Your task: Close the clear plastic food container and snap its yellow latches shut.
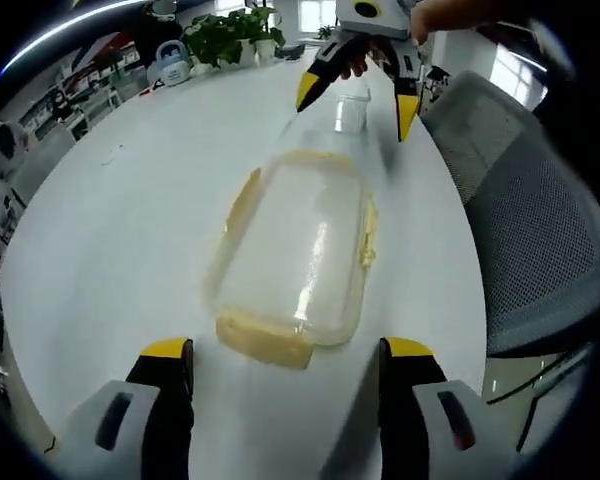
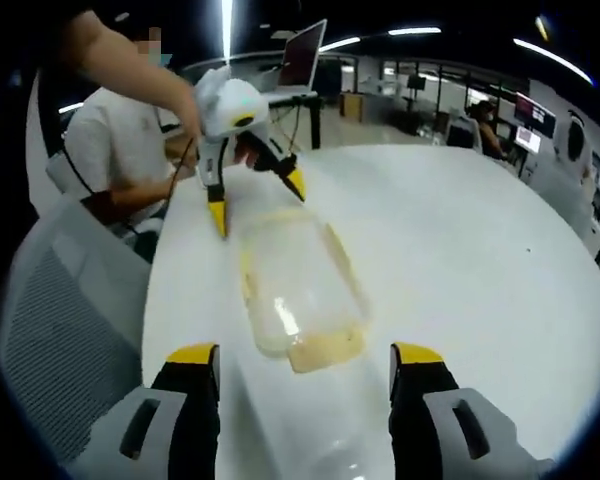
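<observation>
A clear plastic food container (image 1: 298,250) lies on the white table (image 1: 110,230), its lid resting on top. Yellow latches run along its sides; the one at the near end (image 1: 263,340) flares outward. My left gripper (image 1: 288,348) is open, its jaws standing either side of that near end without touching. My right gripper (image 1: 358,105) is open at the far end. In the right gripper view the container (image 2: 298,280) lies lengthwise with a yellow latch (image 2: 325,350) nearest, the right gripper (image 2: 305,352) is open around that end, and the left gripper (image 2: 257,200) is open beyond it, held by a hand.
A grey mesh office chair (image 1: 540,240) stands close against the table's edge, also seen as the chair (image 2: 70,340). Potted plants (image 1: 230,35) sit at the far end. A laptop (image 2: 302,55) stands behind, and a person in a white shirt (image 2: 110,150) is at the table.
</observation>
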`<move>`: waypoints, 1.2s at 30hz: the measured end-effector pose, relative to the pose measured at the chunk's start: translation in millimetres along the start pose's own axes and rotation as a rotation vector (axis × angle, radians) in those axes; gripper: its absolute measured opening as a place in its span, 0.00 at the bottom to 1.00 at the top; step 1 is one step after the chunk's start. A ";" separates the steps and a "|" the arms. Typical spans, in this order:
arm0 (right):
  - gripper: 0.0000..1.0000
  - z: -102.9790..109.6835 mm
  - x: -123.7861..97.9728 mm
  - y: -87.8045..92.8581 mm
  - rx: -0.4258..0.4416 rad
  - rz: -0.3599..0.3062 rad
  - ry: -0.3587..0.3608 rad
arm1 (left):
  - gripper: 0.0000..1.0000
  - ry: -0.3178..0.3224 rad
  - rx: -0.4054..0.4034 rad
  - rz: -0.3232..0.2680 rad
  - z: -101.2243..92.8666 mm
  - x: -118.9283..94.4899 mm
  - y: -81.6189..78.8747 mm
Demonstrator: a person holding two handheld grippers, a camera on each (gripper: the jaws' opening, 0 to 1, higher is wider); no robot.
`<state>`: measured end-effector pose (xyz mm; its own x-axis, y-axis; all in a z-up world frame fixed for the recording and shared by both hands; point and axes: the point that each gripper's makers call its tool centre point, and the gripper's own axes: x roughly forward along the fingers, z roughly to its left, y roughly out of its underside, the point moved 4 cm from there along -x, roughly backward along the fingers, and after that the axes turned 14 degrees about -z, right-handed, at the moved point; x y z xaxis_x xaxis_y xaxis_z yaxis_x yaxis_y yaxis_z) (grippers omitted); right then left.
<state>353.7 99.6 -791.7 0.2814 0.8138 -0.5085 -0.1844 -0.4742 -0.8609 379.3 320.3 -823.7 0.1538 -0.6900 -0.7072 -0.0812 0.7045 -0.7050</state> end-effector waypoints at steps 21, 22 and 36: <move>0.64 -8.3 18.6 16.3 -0.074 0.136 -0.075 | 0.71 0.136 0.091 0.073 2.4 4.8 1.5; 0.64 -9.6 20.5 14.2 -0.073 0.136 -0.075 | 0.70 0.138 0.094 0.078 3.0 4.8 1.4; 0.52 -12.3 31.0 15.8 -0.255 0.271 -0.122 | 0.60 0.140 0.100 0.102 6.2 6.4 -3.5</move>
<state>371.2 113.2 -821.3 0.1374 0.6746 -0.7252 0.0082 -0.7329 -0.6803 386.6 314.4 -825.4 0.0112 -0.6258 -0.7799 0.0102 0.7800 -0.6257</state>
